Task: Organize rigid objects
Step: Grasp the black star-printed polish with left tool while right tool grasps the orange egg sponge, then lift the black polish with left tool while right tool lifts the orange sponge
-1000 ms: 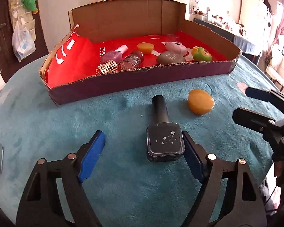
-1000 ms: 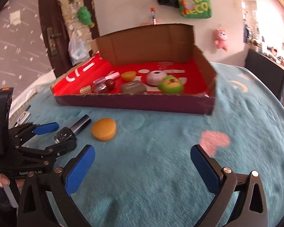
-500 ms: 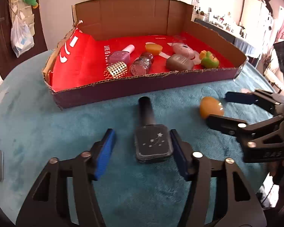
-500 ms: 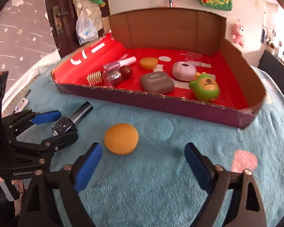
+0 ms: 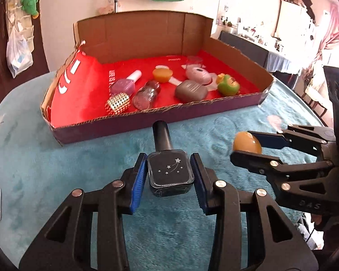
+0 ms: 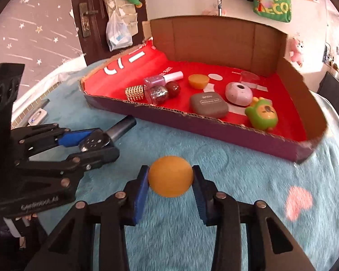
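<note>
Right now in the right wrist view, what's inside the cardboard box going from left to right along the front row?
Gold studded cap → glitter polish bottle → dark red ball → grey case → green toy, all on the red liner of the cardboard box.

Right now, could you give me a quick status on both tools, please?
Left tool shut on dark star bottle. Right tool shut on orange puck. Cardboard box ahead, front wall in the way.

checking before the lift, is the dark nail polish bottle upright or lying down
Lying down: the dark nail polish bottle rests flat on the blanket, cap toward the box.
</note>
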{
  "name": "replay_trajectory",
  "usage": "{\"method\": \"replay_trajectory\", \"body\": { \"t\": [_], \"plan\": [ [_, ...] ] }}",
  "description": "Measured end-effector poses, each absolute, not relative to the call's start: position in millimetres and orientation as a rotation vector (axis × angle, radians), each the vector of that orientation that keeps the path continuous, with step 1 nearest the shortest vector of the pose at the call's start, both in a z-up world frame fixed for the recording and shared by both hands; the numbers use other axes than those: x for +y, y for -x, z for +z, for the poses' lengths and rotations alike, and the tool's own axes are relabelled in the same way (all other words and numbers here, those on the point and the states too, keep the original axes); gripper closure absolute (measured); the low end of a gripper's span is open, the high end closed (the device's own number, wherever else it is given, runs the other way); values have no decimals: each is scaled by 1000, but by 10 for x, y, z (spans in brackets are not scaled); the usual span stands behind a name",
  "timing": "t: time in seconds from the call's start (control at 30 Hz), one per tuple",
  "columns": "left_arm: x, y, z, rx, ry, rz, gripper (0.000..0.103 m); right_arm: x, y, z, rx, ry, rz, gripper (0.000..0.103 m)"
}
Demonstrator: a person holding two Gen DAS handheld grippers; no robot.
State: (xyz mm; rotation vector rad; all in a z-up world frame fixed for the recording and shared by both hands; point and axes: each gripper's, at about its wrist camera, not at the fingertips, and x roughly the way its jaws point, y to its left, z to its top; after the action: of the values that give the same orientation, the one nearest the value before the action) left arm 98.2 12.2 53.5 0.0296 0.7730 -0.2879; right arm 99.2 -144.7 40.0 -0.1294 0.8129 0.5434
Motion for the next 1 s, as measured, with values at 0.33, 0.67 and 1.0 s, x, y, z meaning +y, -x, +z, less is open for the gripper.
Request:
{"method": "replay_trajectory", "body": {
  "t": [0.33,0.67,1.0],
  "plan": [
    [-11,-921,544,768,-24,-319,66,-1704,-827,422,800,85,516,63],
    [-26,-919,539,770,-29,-318,67,-1737,-839,365,814,69,519,63],
    [-26,-921,527,774,-27,-324,68,-1735,-856,312,829,71,518,63]
  ]
}}
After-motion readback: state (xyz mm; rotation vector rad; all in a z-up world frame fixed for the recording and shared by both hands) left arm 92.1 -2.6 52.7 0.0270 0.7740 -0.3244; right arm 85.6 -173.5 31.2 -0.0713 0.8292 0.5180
